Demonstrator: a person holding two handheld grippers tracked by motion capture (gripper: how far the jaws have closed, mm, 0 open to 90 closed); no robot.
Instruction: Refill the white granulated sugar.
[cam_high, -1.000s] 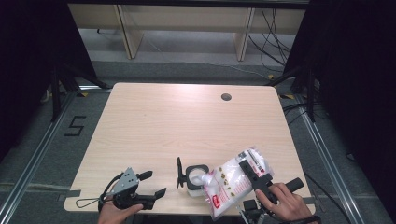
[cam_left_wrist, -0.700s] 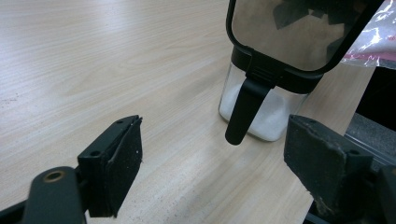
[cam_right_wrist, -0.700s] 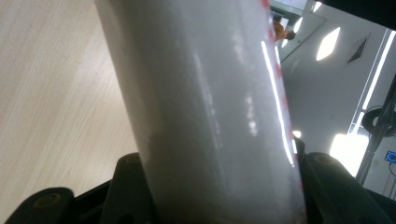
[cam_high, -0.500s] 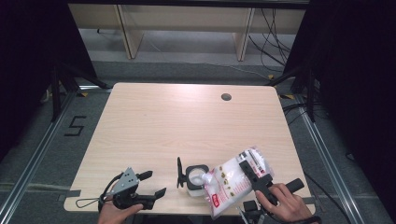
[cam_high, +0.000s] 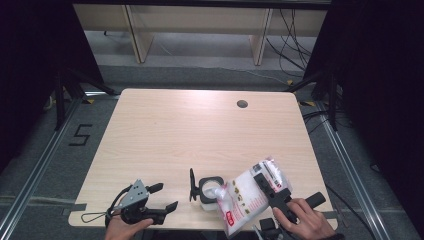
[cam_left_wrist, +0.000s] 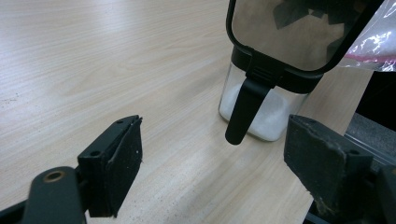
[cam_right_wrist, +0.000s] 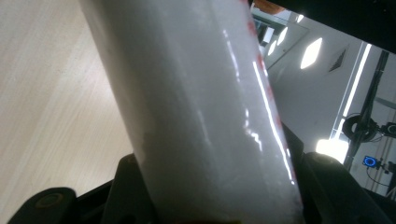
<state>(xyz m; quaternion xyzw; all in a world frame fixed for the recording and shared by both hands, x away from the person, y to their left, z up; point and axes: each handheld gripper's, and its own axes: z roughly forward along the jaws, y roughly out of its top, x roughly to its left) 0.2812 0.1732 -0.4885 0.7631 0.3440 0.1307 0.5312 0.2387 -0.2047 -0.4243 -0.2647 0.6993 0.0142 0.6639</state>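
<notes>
High view: clear square jar with black rim (cam_high: 210, 189) near table's (cam_high: 200, 135) front edge, lid flipped open, white granules inside; white plastic pouch with red print (cam_high: 245, 200), writing unreadable, tilted over it in right gripper (cam_high: 267, 186).

Left gripper view: left gripper (cam_left_wrist: 215, 163) jaws spread, empty, near jar (cam_left_wrist: 261, 112).

Right gripper view: jaws clamped on pouch (cam_right_wrist: 205, 116).

The bag (cam_right_wrist: 201, 107) hides the right tool's (cam_high: 272, 192) pads, its print too small to read

Bright tabletop, dark surrounds; bag (cam_right_wrist: 205, 107) glares, perhaps blurred.
</notes>
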